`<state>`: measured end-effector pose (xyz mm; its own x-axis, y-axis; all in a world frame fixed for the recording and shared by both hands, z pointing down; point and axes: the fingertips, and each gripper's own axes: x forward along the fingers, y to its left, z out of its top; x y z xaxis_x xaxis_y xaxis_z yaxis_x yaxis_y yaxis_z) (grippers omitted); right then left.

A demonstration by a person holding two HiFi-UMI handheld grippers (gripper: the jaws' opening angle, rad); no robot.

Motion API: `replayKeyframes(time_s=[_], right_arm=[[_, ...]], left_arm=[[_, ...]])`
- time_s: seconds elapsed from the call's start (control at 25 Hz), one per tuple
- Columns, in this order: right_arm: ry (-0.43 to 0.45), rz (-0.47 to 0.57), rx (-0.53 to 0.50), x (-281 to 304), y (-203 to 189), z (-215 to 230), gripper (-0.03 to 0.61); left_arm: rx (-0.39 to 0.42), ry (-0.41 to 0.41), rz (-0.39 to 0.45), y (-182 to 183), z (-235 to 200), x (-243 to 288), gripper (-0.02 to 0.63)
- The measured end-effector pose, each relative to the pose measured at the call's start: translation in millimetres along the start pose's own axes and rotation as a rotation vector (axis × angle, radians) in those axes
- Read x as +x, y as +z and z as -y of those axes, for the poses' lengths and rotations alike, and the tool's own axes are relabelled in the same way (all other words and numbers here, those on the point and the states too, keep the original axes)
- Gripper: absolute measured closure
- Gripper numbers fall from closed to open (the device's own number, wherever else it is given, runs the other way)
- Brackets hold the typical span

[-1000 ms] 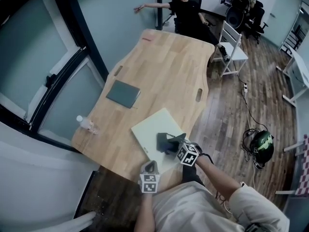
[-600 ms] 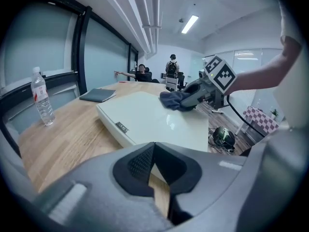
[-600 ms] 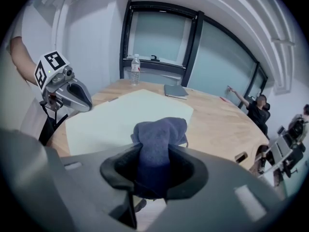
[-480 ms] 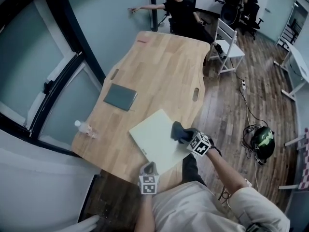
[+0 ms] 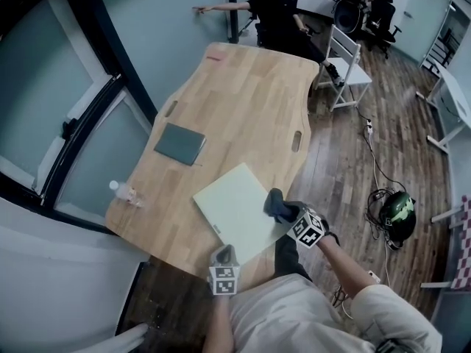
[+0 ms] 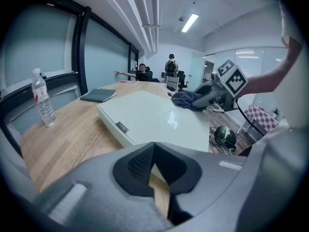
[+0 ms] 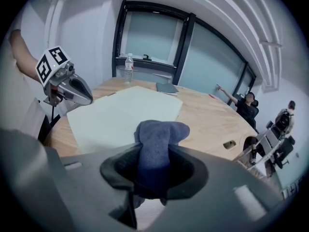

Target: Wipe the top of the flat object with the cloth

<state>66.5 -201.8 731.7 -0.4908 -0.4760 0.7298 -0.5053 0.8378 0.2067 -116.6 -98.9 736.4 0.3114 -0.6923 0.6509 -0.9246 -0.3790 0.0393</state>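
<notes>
The long wooden bench carries everything, with most of its far end bare. At its near end lies the task's flat object, a pale slab that looks like a closed laptop. It is turned at an angle, so one corner points toward the person. This puts its whole top within easy reach of either arm.

Well apart from it, toward the window side, sit a slim dark grey notebook and an upright water bottle. Both are out of the wiping path.

The right gripper reaches in from the slab's right edge. Its fingers are clamped on a bunched dark blue cloth, which bulges out ahead of the fingertips. The cloth therefore meets the surface and the plastic does not. It appears to rest on the top right at that edge, which suggests a stroke at the margin of the top.

The left gripper hangs at the bench's near edge, just short of the slab's near corner. Its fingers are pressed together on nothing. It seems parked there to stay clear of the cloth, and it is close enough to steady the slab if it slides.
</notes>
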Motion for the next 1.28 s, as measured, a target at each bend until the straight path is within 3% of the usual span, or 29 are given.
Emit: replayKeyframes(time_s=[0.72, 0.88, 1.0, 1.08, 1.28], right_arm=[[0.248, 0.076, -0.195, 30.5, 75.8, -147.2, 0.439], [0.250, 0.054, -0.206, 34.4, 80.5, -157.5, 0.437], [0.231, 0.054, -0.204, 36.1, 83.7, -154.3, 0.437], [0.229, 0.063, -0.206, 36.8, 88.5, -158.2, 0.437], [0.264, 0.070, -0.252, 38.9, 101.8, -189.5, 0.437]], left_arm=[[-0.041, 0.033, 0.041, 1.9, -5.0, -2.6, 0.604], [-0.034, 0.102, 0.052, -16.5, -17.2, -24.7, 0.606], [-0.107, 0.023, 0.015, -41.2, -6.4, -29.0, 0.604], [-0.098, -0.017, -0.012, -50.7, 4.9, -26.6, 0.605], [-0.150, 0.004, -0.018, -54.6, 2.1, -25.9, 0.606]])
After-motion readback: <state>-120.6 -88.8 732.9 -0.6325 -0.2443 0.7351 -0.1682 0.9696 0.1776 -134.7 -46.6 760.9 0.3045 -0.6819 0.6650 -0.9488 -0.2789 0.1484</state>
